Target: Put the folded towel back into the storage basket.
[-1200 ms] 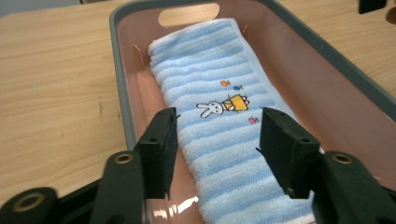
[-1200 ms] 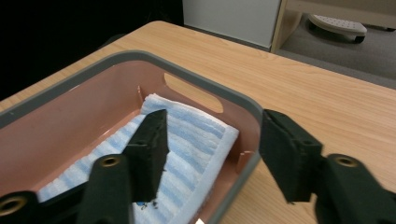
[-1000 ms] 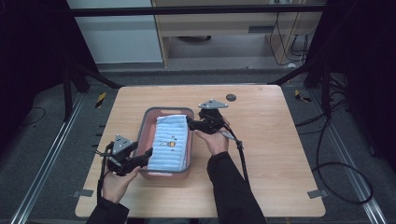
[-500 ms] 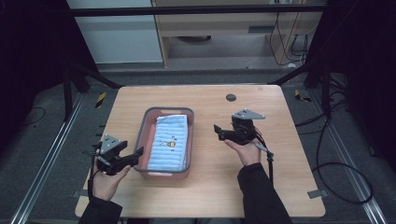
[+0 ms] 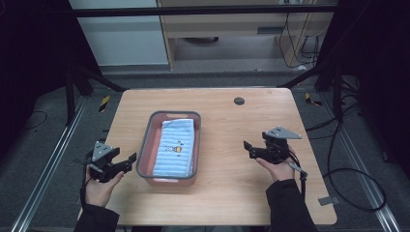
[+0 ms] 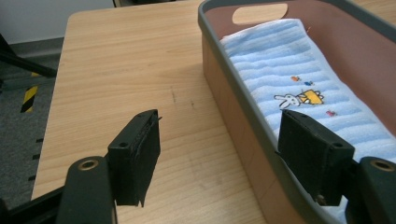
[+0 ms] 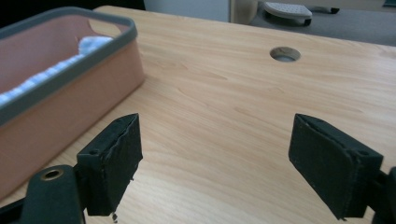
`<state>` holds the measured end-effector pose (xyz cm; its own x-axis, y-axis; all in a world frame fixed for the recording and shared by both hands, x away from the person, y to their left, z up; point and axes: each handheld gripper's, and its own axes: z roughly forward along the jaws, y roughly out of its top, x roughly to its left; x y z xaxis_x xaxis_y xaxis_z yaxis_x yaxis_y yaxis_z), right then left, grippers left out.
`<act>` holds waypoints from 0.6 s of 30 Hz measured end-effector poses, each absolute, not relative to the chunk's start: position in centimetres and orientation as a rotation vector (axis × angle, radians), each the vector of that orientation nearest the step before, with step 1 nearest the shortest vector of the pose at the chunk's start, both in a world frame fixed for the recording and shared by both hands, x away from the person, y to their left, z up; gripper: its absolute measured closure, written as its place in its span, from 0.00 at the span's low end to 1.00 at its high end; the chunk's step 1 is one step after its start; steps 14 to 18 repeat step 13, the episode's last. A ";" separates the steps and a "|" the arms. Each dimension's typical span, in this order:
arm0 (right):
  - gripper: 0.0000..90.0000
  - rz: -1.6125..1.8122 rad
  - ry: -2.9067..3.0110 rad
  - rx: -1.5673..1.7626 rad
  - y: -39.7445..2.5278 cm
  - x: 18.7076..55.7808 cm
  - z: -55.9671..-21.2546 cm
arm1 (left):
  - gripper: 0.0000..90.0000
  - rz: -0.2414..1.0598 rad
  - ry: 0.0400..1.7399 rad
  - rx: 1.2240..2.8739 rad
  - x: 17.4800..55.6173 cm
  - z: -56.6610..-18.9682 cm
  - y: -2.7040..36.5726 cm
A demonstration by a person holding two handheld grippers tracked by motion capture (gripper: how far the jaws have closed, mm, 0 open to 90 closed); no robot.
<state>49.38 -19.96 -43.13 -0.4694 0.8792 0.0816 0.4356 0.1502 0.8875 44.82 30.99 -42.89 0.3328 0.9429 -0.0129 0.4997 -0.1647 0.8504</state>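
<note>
Towel (image 5: pixel 176 148): light blue, ribbed, folded into a long strip, printed at its middle with a small white rabbit and an orange shape; lies flat inside the basket, along its length, closer to the right wall, one end near the far handle cutout. Basket (image 5: pixel 145 148): rectangular tub, reddish-brown walls, grey rim, oval handle slot in the far end wall; stands on the table a little left of centre, long side running away from the person. Left gripper (image 5: pixel 126 161): held in the person's left hand just beside the basket's near left corner, jaws spread wide and holding nothing; in the left gripper view one jaw stands over bare wood and the other sits at the grey rim, over the edge of the towel, though contact with the rim cannot be told. Right gripper (image 5: pixel 248 149): held in the person's right hand well apart from the basket, on the right half of the table, pointing toward the basket, jaws spread wide and holding nothing, bare wood between them in the right gripper view; grey three-cornered plate on top. Table (image 5: pixel 222 125): light wood top, with a round cable hole (image 5: pixel 239 101) near the far edge. Surroundings: dark floor, metal rails at both sides, cables at right.
</note>
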 end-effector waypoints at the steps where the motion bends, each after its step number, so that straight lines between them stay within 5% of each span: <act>1: 0.19 1.263 1.972 1.251 -20.4 49.2 -43.4 | 0.33 0.703 1.288 1.796 44.8 -43.0 31.1; 18: 0.19 1.208 1.939 1.316 -23.8 47.7 -45.0 | 0.38 0.731 1.334 1.809 44.9 -44.3 32.7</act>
